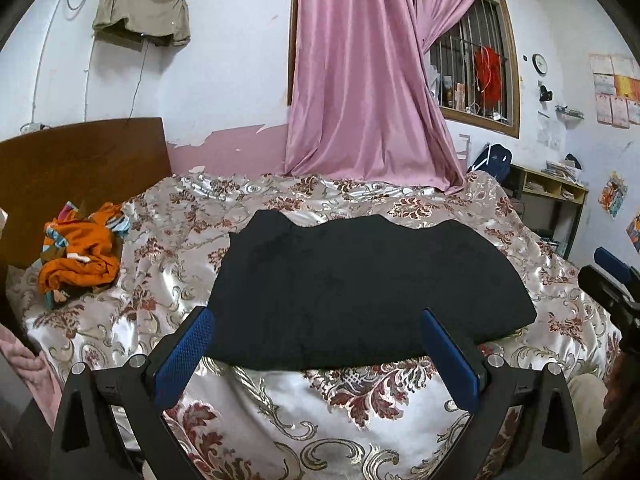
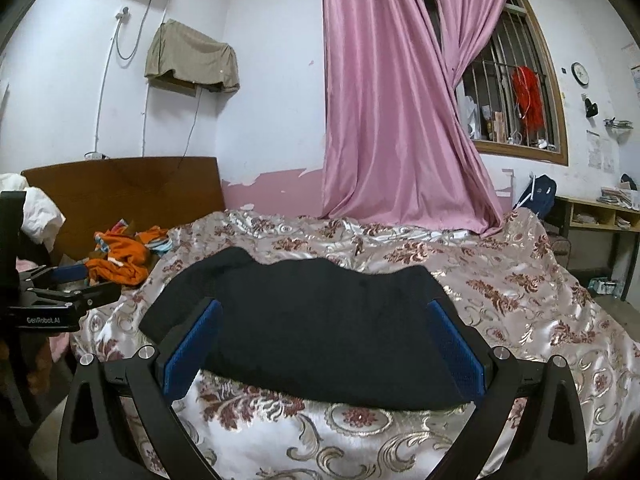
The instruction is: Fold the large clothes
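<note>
While the black garment point(image 1: 360, 288) lies folded flat on the bedspread point(image 1: 340, 412), our left gripper point(image 1: 316, 336) and right gripper point(image 2: 324, 332) hover spread wide, empty; we should pinch its near edge evenly.

Black garment point(image 1: 360, 284), floral satin bedspread point(image 1: 280, 412)

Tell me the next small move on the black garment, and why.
Probably lower both open grippers, left gripper and right gripper, onto the near edge of the black garment. It lies flat on the floral bedspread, and neither gripper holds anything.
</note>
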Motion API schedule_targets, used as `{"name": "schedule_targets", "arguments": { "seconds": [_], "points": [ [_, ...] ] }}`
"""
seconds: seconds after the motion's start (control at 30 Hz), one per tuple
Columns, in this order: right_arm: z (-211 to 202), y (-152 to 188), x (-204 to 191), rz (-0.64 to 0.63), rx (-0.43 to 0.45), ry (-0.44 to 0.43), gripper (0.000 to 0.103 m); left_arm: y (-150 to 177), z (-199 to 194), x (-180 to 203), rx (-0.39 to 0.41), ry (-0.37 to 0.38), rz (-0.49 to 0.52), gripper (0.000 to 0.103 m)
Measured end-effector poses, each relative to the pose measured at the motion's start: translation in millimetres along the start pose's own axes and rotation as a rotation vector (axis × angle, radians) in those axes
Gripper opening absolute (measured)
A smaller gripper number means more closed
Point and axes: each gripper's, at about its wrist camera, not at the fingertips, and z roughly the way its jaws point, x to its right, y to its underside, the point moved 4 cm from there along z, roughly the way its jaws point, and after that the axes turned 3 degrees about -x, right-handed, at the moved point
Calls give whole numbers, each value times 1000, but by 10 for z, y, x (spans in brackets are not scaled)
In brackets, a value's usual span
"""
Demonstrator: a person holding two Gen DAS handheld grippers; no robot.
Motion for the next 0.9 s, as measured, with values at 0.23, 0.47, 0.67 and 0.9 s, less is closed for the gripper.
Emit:
{"name": "schedule_targets", "arguments": {
  "seconds": [0.23,0.47,0.67,0.9],
  "points": [
    [98,211,39,22,-34,-7,100,212,160,-45,-29,-13,-31,103],
    [299,517,92,54,-118,-4,100,496,328,-77,-58,-29,-47,103],
    [373,683,158,64,-154,8,100,624,377,-39,-48,-58,-11,103],
    [442,822,198,77,-192,35,100,746,461,3,-78,-61,14,103]
  ]
}}
